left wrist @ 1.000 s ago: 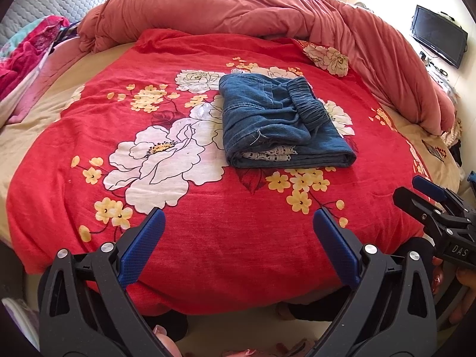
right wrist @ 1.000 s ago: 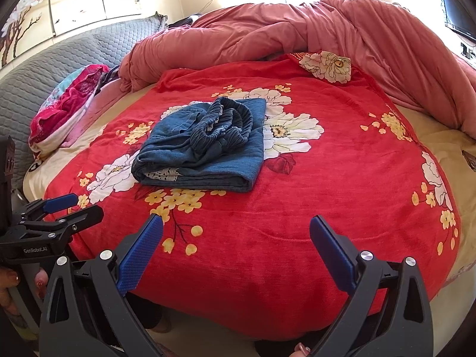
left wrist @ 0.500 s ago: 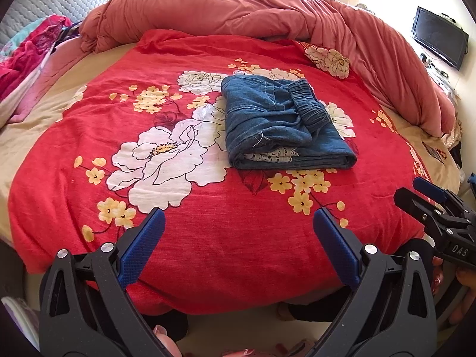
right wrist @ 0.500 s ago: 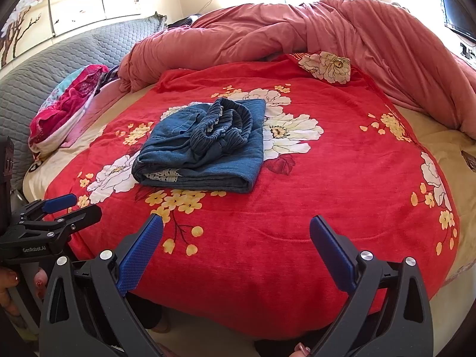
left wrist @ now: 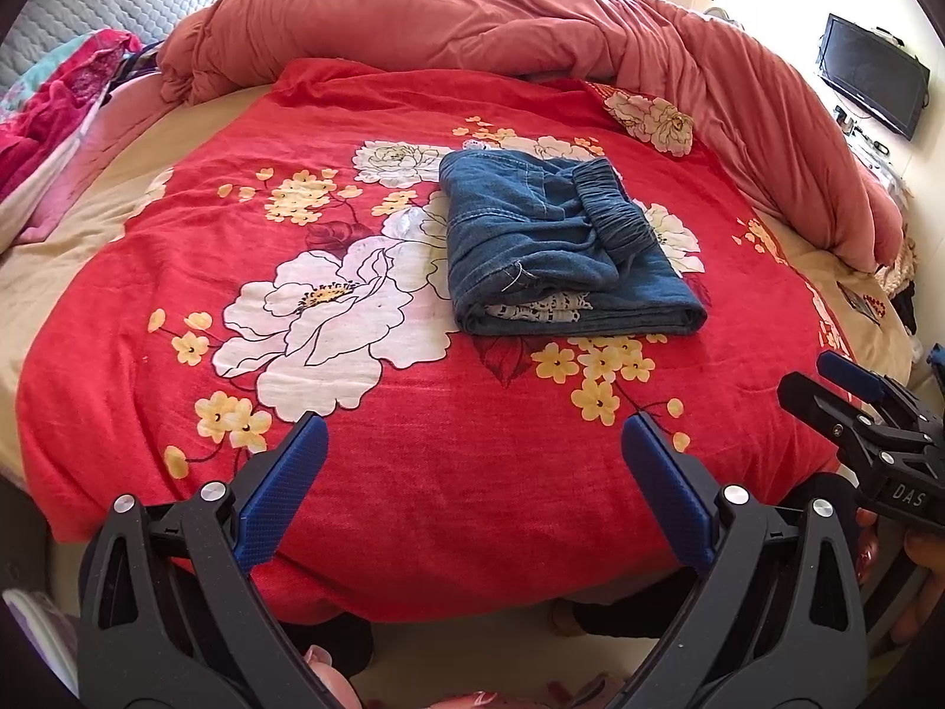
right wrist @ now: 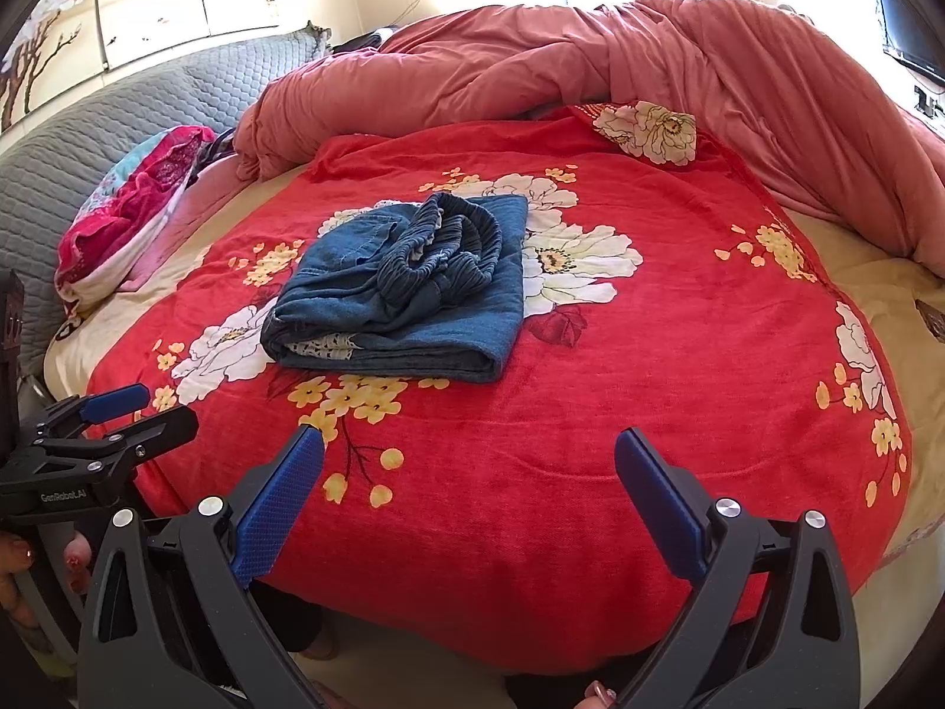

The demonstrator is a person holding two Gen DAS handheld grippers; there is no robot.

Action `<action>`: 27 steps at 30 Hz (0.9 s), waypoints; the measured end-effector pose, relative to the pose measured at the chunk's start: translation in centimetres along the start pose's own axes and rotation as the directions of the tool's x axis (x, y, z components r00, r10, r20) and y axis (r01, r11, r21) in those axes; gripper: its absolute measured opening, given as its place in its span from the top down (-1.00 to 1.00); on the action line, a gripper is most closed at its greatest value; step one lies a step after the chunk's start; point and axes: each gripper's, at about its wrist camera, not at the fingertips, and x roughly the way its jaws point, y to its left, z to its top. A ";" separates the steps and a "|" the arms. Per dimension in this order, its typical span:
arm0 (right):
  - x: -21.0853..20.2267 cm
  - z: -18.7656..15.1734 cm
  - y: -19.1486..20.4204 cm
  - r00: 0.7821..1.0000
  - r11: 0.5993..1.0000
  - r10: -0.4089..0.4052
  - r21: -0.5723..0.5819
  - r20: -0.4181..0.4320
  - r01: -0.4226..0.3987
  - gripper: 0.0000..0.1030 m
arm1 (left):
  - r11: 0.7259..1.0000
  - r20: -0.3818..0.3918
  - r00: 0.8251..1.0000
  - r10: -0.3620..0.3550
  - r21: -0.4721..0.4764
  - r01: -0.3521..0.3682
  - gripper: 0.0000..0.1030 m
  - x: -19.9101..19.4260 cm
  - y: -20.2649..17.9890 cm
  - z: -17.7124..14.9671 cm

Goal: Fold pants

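The blue denim pants (left wrist: 561,254) lie folded in a compact bundle on the red floral blanket (left wrist: 177,272) covering the bed, elastic waistband on top. The left gripper (left wrist: 475,461) and right gripper (right wrist: 469,470) hover at the near edge — jaws spread wide, empty, pants at 12 o'clock, well apart. A pink quilt (right wrist: 590,59) is heaped behind.

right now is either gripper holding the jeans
No, the jeans lie folded on the red blanket, both grippers open and well short of them.
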 end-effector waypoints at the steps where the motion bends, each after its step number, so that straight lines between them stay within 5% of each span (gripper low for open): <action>1: 0.0 0.0 0.0 1.000 1.000 0.001 0.000 -0.001 -0.001 -0.91 | 1.000 -0.001 1.000 0.000 0.000 0.000 -0.82 0.0 0.0 0.0; 22: 0.3 0.3 -0.2 1.000 1.000 -0.021 -0.011 -0.018 0.020 -0.91 | 0.998 -0.012 0.998 -0.055 -0.008 0.055 -0.82 0.1 0.6 -0.1; 27: 0.8 0.5 -0.4 0.999 1.000 -0.029 -0.007 -0.029 0.029 -0.91 | 1.000 0.001 1.000 -0.024 0.013 0.024 -0.82 -0.1 0.8 0.0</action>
